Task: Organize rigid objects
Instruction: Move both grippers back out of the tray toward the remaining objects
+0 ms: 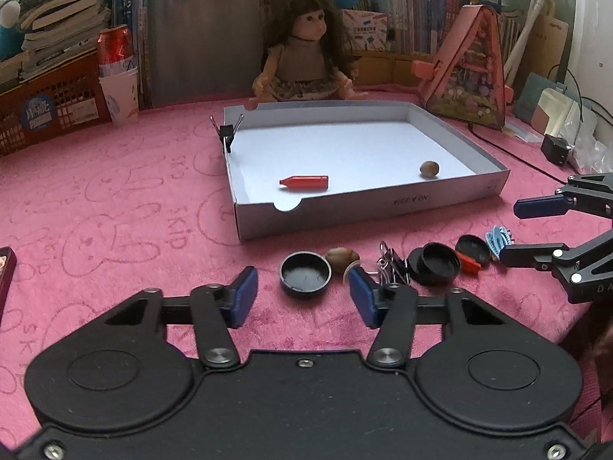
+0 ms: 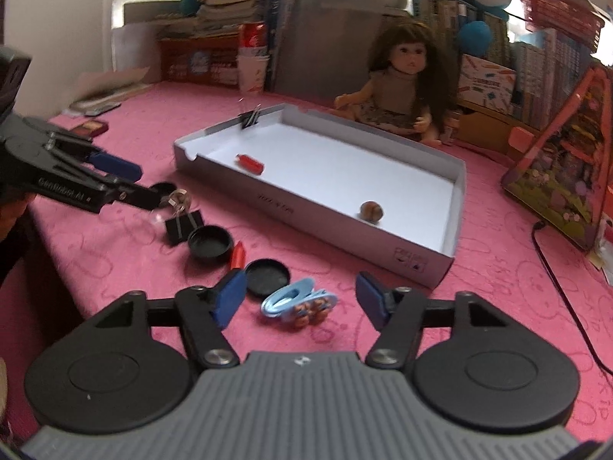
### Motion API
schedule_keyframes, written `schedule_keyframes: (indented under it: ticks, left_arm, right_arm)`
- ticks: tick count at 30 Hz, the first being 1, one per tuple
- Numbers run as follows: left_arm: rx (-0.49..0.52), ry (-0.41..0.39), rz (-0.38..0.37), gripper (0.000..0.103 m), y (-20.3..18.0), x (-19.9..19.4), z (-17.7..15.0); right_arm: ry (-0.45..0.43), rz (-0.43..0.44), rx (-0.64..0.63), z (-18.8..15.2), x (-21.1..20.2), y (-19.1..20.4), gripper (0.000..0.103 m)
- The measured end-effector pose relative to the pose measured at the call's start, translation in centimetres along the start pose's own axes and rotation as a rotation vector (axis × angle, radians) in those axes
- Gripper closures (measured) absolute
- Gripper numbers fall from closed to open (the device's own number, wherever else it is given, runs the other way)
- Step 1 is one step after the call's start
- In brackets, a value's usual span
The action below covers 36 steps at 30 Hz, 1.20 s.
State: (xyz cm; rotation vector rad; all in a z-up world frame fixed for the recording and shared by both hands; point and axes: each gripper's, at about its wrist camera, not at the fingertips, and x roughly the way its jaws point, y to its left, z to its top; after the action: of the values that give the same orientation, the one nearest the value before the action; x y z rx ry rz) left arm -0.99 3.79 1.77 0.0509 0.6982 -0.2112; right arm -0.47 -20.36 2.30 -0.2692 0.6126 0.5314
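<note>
Blue-padded left gripper [image 1: 302, 297], lower centre of the left view: jaws spread, nothing held, hovering over the pink cloth [image 1: 115, 230].

Items past it, left to right:
- 1 black cap [image 1: 305, 274], hollow up, between the pads
- 1 brown nut [image 1: 342, 260], touching the cap's right side
- black binder clips [image 1: 392, 266]
- 2 stacked black caps [image 1: 435, 262]
- 1 red crayon [image 1: 469, 262] beside another black lid [image 1: 474, 249]
- 1 blue hair clip [image 1: 498, 238], lower right, partly hidden by the right gripper [image 1: 532, 230]

Grey box [image 1: 364, 211], mid-frame: holds 1 red crayon, 1 nut, and 1 binder clip on its left wall.

Right gripper, right view [image 2: 300, 297]: jaws spread, empty, with the hair clip [image 2: 297, 303] lying between the pads.

Risk, judged: the loose pieces are crowded — closing on the cap could knock the round nut and send it rolling; the cap's shallow rim could slip from the pads.

View differences: only the right view shows the hair clip whole, with brown beads along its edge, and a clear round object [image 2: 178, 199] by the left gripper [image 2: 145, 188]. Only the left view shows the cap and nut touching.
</note>
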Motion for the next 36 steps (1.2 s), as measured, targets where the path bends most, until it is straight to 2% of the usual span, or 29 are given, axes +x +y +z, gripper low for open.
schedule_keyframes:
  ticks: [4, 10, 12, 28, 36]
  left_arm:
    - [0.005, -0.006, 0.018, 0.058, 0.2, -0.1, -0.1]
    - [0.011, -0.004, 0.027, 0.059, 0.2, 0.3, -0.1]
    - [0.014, 0.001, 0.028, 0.059, 0.1, 0.7, -0.1]
    - [0.003, -0.011, 0.063, 0.057, 0.1, 2.0, -0.1]
    - [0.022, -0.023, 0.079, 0.057, -0.2, 2.1, -0.3]
  right_arm:
    - [0.012, -0.007, -0.022, -0.2, -0.3, 0.0, 0.032]
    - [0.023, -0.040, 0.010, -0.9, -0.9, -1.2, 0.032]
    - [0.031, -0.050, 0.017, -1.1, -0.7, -1.4, 0.036]
    - [0.036, -0.045, 0.013, -0.9, 1.4, -0.9, 0.039]
    - [0.011, -0.113, 0.053, -1.4, 1.2, -0.4, 0.039]
